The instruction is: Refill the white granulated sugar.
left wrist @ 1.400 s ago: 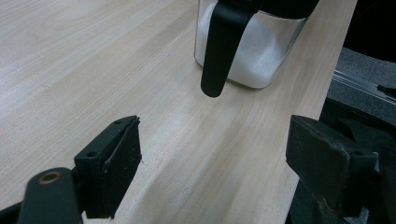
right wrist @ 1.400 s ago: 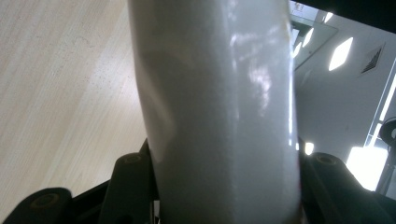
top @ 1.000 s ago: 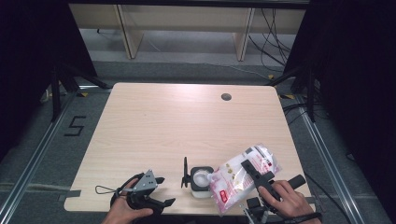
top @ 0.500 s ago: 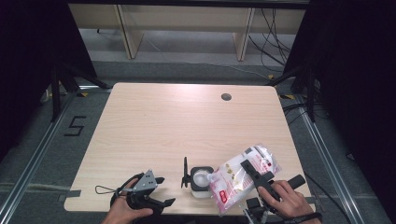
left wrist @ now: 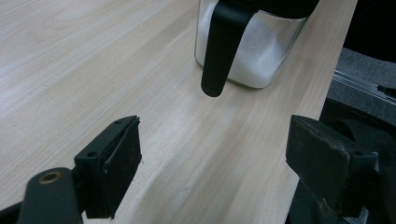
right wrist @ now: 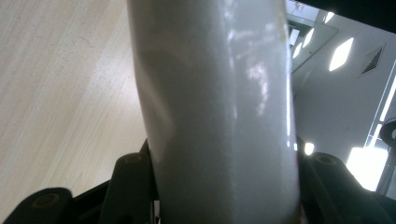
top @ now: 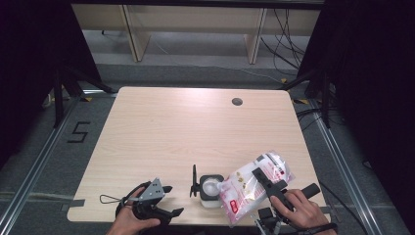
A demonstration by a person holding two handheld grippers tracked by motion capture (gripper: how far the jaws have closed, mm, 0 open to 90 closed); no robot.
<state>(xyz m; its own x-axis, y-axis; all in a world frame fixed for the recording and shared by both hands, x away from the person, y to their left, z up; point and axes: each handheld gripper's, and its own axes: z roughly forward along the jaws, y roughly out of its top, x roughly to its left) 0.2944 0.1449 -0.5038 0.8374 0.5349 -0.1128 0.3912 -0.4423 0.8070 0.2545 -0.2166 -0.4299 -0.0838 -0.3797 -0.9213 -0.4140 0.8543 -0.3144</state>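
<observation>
Nothing has shifted since the earlier frames. Right gripper (top: 262,181) stays clamped on the bag (top: 254,183), tilted over the jar (top: 211,188); left gripper (top: 169,200) rests spread wide, grasping nothing.

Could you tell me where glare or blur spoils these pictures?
Right gripper view: the bag sits so close that it is soft, with bright glare streaks. Left gripper view: the jar is fairly sharp, its near jaws blurred. High view: even light, dark surroundings.

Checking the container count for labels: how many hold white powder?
2. A clear jar stands open at the table's near edge, part full. A plastic bag, clamped in the right gripper, tilts over the jar's mouth. None seems hidden.
</observation>
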